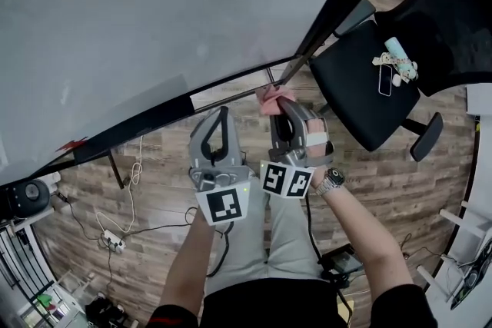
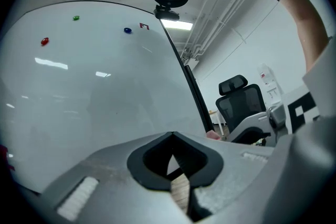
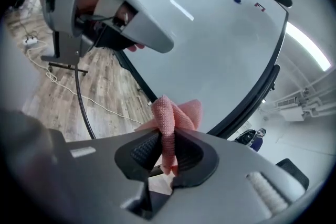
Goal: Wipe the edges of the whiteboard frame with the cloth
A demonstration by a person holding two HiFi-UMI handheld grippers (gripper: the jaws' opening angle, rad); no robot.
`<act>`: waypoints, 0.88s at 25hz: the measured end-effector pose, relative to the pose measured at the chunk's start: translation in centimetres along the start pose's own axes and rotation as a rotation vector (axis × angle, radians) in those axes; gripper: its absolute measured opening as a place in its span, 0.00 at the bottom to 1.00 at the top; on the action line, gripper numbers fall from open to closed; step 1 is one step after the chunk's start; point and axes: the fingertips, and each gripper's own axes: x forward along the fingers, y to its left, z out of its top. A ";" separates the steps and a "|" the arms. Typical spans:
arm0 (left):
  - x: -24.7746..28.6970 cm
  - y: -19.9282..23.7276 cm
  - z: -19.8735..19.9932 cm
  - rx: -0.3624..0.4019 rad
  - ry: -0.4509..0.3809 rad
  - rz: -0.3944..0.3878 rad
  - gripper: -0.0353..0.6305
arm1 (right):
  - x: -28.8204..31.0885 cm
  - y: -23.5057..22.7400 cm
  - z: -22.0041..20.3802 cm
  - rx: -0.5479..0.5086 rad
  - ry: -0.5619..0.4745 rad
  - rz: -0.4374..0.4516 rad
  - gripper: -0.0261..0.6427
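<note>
Right gripper (image 3: pixel 166 150): jaws clamped on the pink cloth (image 3: pixel 172 112).
Cloth: bunched at the lower edge of the frame (image 1: pixel 138 123), near a corner of the whiteboard (image 1: pixel 154 11); contact unclear.
Left gripper (image 2: pixel 177 178): jaws together, nothing held; just beside the right gripper, below the frame.
Chair (image 1: pixel 361 81): right of the whiteboard.

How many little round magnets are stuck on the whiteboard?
3, all near the top edge of the whiteboard in the left gripper view: a red magnet leftmost, a green magnet in the middle, a blue magnet rightmost. Others could be out of view.
</note>
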 end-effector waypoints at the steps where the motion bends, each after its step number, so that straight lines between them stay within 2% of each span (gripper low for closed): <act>1: -0.3 0.4 0.1 0.000 0.006 0.009 0.05 | -0.2 0.2 0.5 0.023 -0.004 0.007 0.12; 8: -3.8 4.3 1.1 -0.017 0.055 0.069 0.05 | -2.1 1.7 6.5 0.110 -0.080 0.073 0.12; 13: -6.4 7.5 2.9 -0.046 0.049 0.124 0.05 | -3.9 0.9 12.0 0.227 -0.148 0.088 0.12; 18: -9.2 10.5 5.6 -0.091 0.023 0.185 0.05 | -6.9 0.1 16.9 0.337 -0.207 0.084 0.12; 22: -11.2 12.6 8.8 -0.114 -0.040 0.229 0.05 | -9.2 -1.2 20.3 0.449 -0.244 0.078 0.12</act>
